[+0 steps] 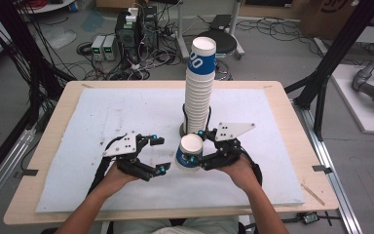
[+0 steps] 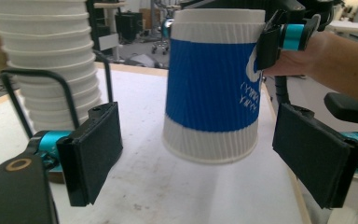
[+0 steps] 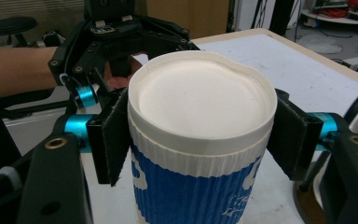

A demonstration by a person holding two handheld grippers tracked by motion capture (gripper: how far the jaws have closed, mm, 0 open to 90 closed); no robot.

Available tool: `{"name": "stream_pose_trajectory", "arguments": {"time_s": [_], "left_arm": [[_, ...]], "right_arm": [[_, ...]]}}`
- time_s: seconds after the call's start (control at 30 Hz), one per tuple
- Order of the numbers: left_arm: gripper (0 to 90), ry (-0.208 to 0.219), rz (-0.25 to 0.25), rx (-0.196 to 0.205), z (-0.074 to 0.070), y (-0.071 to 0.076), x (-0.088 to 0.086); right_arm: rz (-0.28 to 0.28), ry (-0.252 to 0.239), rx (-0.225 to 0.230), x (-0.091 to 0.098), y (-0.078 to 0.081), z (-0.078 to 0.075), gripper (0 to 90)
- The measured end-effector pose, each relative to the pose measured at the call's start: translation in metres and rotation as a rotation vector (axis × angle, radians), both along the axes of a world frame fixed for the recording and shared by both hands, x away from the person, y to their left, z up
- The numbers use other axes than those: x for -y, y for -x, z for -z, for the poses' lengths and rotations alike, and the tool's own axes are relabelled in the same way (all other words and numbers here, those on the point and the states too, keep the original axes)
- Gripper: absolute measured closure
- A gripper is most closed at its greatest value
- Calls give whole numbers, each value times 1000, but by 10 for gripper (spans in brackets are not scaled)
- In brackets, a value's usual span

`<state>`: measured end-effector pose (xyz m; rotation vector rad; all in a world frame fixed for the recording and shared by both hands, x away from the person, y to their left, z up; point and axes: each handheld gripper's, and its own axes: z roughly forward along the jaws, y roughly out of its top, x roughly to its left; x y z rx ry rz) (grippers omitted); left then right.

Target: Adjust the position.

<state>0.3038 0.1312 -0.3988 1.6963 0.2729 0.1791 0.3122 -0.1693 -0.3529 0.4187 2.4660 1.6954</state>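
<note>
Desk (image 1: 53,146): white mat, cup stack (image 1: 199,87) at back.
R gripper (image 1: 198,149): jaws pinching cup (image 1: 190,152), inverted.
L gripper (image 1: 159,154): jaws spread; should centre on cup, close gently.

Lighting's pretty even and soft, looks like plain overhead room light, so the shadows under the right gripper (image 1: 197,147) on the white mat (image 1: 126,117) stay faint. No real glare. All three pictures are a bit soft and blocky, and the background beyond the left gripper (image 2: 193,154) is fuzzier.
</note>
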Motion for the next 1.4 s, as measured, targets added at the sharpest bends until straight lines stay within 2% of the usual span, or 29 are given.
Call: {"name": "stream_pose_trajectory", "arguments": {"time_s": [0.2, 0.43, 0.57, 0.7, 0.77, 0.83, 0.93, 1.03, 1.2, 1.27, 1.33, 1.4], "left_arm": [[155, -38, 49, 2, 6, -1, 16], [155, -34, 80, -7, 8, -3, 25], [155, -38, 106, -13, 11, -2, 32], [155, -45, 104, -29, 12, -2, 34], [161, -48, 111, -25, 12, -1, 34], [205, -56, 115, -21, 12, -2, 33], [237, -76, 116, 3, 11, -1, 32], [262, -93, 111, 15, 10, -1, 31], [282, -102, 111, 9, 9, 0, 30], [283, -106, 111, 6, 9, 0, 30], [284, -110, 108, -1, 9, -1, 29], [286, -118, 106, -1, 8, -1, 27]], "right_arm": [[-29, -6, -5, -7, 1, 1, 306], [-56, -27, -14, -11, 2, 1, 306], [-71, -57, -32, -13, 2, 1, 306], [-78, -63, -34, -13, 2, 2, 307], [-80, -65, -34, -13, 2, 3, 307], [-81, -65, -34, -13, 2, 4, 309], [-78, -62, -41, -12, 2, 5, 315], [-83, -55, -29, -12, 2, 5, 316], [-85, -42, -36, -12, 2, 5, 310], [-89, -43, -26, -12, 2, 4, 288], [-78, -51, -33, -11, 2, 1, 208], [-75, -53, -22, -10, 2, -1, 197]]}}
